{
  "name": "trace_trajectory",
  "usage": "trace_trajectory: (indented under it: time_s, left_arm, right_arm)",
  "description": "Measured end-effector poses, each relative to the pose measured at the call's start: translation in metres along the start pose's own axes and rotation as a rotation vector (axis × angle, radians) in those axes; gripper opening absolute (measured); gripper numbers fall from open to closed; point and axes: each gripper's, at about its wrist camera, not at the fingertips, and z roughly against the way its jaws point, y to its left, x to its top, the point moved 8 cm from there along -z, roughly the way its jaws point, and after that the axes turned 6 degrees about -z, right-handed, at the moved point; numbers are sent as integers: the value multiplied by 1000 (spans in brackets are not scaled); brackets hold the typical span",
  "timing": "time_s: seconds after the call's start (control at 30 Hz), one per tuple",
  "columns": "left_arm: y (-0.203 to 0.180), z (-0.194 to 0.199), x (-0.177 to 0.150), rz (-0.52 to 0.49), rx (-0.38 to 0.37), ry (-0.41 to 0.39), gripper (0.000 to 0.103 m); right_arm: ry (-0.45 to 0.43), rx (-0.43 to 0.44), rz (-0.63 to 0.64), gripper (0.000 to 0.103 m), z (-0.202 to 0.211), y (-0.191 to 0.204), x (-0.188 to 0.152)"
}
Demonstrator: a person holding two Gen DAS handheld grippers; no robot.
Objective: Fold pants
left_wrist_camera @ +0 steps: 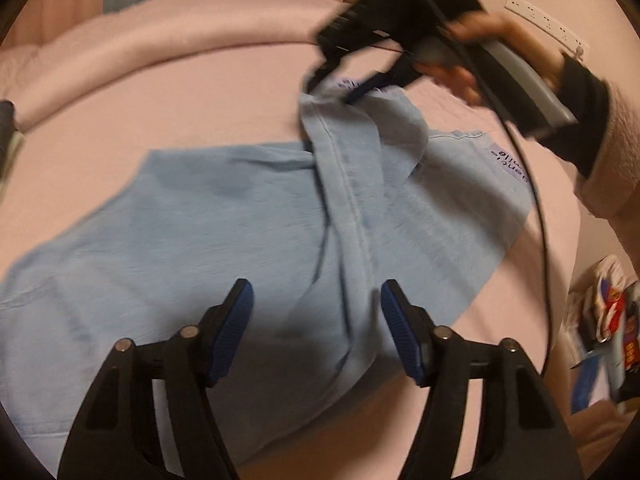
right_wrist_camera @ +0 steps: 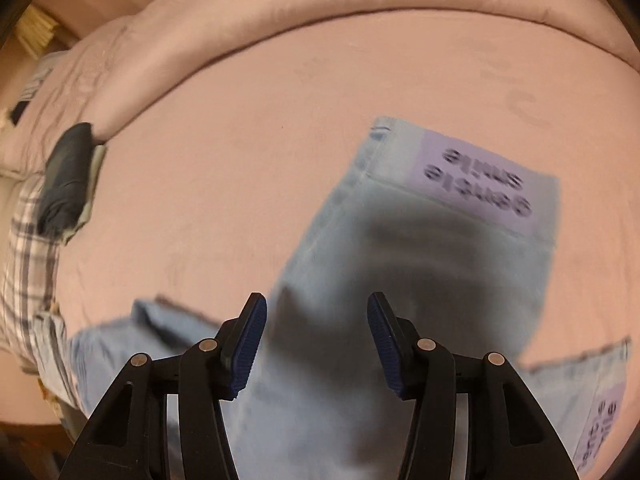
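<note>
Light blue pants (left_wrist_camera: 208, 224) lie spread on a pink bed (left_wrist_camera: 168, 96). One leg is raised in a ridge toward the far right. My left gripper (left_wrist_camera: 316, 300) is open and empty, hovering above the pants' near part. My right gripper (left_wrist_camera: 344, 84) shows in the left wrist view at the raised leg's hem; whether it touches the cloth is unclear. In the right wrist view my right gripper (right_wrist_camera: 316, 320) is open just above the pants leg (right_wrist_camera: 420, 280), which bears a purple label (right_wrist_camera: 480, 184) at its hem. A second labelled hem (right_wrist_camera: 600, 420) lies at lower right.
A rolled pink duvet (left_wrist_camera: 160, 40) borders the bed's far side. A dark folded garment (right_wrist_camera: 68, 180) and plaid cloth (right_wrist_camera: 28, 264) lie at the bed's left. Cluttered items (left_wrist_camera: 608, 328) sit off the bed's right. A black cable (left_wrist_camera: 540, 220) hangs from the right gripper.
</note>
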Motion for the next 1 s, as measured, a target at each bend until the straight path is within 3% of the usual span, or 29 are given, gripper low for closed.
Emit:
trace_trajectory:
  time_s: [0.1,0.17,0.27,0.3,0.37,0.53,0.67,0.73,0.8,0.93,1.0]
  left_arm:
    - [-12,-19,6,6,-37,23,43]
    - [-21,-29,9,-22,-20,39,36]
    - [-30,-35,10,-64,3,41,28]
    - [-34,-37,13,-68,7,40,27]
    - [-37,-38,14,-66,17,41,22]
    - [-56,-36,17,-100,49,35,19]
    - [-69,-31,18,-120,56,12,19]
    - [-74,-26,17,-124,55,4,19]
    - [-69,-25,18,-134,56,8,19]
    - [-73,-28,14,-160,77,39,19]
    - [-68,-28,14,-165,95,53,19]
  right_arm:
    - [7,-74,4,54,-14,6,15]
    - [19,-126,20,54,-27,7,18]
    - [-3,-244,97,25,-36,5,13]
    - [-17,-228,116,10,-33,6,9]
    - [-49,-200,101,7,-23,0,5]
    - [-260,38,-5,7,68,-29,-26]
    - [-456,134,-88,7,153,-77,-89]
    - [-506,160,-151,7,171,-106,-125]
    - [-515,176,-215,7,172,-143,-156]
    - [-418,180,-364,7,120,-201,-210]
    - [-384,209,-411,15,100,-212,-224]
